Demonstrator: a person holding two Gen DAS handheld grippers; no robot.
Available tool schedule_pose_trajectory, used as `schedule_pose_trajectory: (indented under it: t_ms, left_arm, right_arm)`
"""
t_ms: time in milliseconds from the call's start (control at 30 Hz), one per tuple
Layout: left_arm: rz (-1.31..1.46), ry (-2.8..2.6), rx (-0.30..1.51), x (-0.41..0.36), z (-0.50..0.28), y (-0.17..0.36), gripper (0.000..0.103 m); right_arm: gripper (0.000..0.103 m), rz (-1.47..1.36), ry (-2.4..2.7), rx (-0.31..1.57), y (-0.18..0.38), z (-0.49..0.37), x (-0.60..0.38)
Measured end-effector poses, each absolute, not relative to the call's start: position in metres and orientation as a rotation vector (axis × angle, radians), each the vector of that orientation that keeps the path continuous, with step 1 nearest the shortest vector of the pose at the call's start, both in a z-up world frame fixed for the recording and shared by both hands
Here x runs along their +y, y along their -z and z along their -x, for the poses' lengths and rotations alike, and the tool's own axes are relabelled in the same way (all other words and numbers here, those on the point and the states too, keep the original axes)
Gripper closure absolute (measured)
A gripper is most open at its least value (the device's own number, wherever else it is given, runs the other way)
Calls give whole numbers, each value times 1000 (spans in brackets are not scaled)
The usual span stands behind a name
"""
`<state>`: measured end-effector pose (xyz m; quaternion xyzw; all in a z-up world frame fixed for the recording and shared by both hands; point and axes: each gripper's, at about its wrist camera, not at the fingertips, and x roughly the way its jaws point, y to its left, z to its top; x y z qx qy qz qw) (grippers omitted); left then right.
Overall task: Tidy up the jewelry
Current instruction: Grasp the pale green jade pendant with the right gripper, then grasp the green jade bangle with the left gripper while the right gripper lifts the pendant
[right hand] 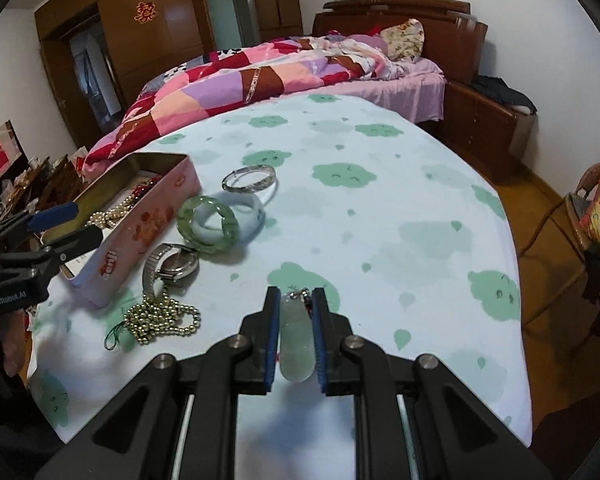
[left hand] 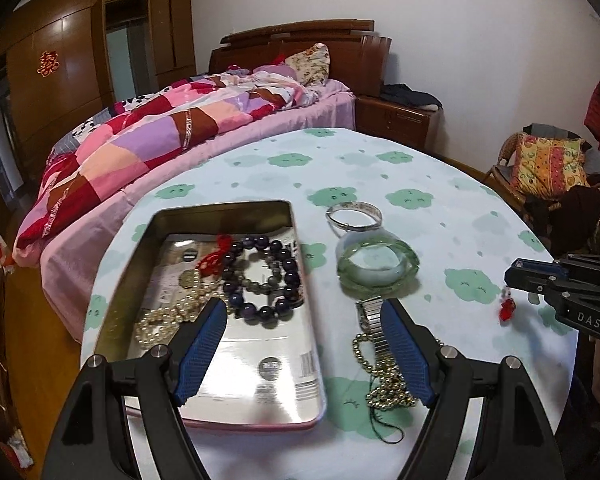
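Clamped in the right hand-held gripper (right hand: 296, 300) — jade pendant (right hand: 298, 344); left hand-held gripper (left hand: 302, 312) gapes empty.

White walls (left hand: 440, 20) enclosed the bedroom. A dark wooden wardrobe (right hand: 152, 32) stood behind a bed (left hand: 220, 120) under a patchwork quilt (right hand: 240, 76); a wooden nightstand (right hand: 484, 124) flanked it, and a wicker chair (left hand: 512, 168) sat on the wood floor (right hand: 540, 216).

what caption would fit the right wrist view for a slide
Right gripper shut on a pale green jade pendant above the cloud-print tablecloth, with bangles and a tin to its left.
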<state>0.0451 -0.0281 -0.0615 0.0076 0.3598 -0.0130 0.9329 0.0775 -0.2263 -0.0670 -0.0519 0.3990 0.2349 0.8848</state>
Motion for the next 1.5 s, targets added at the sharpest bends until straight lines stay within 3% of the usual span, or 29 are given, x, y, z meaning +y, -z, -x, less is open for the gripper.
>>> schedule_pose_trajectory:
  t_ms: [67, 867, 900, 1000, 1033, 1067, 1500]
  left_arm:
    - [-13, 46, 741, -32, -47, 61, 37]
    - [-54, 145, 859, -101, -120, 84, 37]
    - [-58, 141, 865, -103, -122, 86, 39]
    - [-85, 125, 896, -109, -131, 97, 66]
    - [-85, 134, 904, -109, -133, 99, 84]
    - [-84, 143, 908, -110, -134, 101, 92]
    - [-130, 142, 772, -103, -99, 58, 97]
  right_arm:
    - [85, 102, -490, 822, 65, -76, -228]
    - [85, 61, -499, 805, 66, -86, -239]
    - [85, 62, -499, 803, 66, -86, -239]
    - [85, 62, -501, 798, 66, -86, -239]
    - [85, 62, -502, 797, 66, -86, -239]
    - [85, 62, -503, 796, 65, -86, -238]
    - [85, 62, -520, 748, 46, -80, -234]
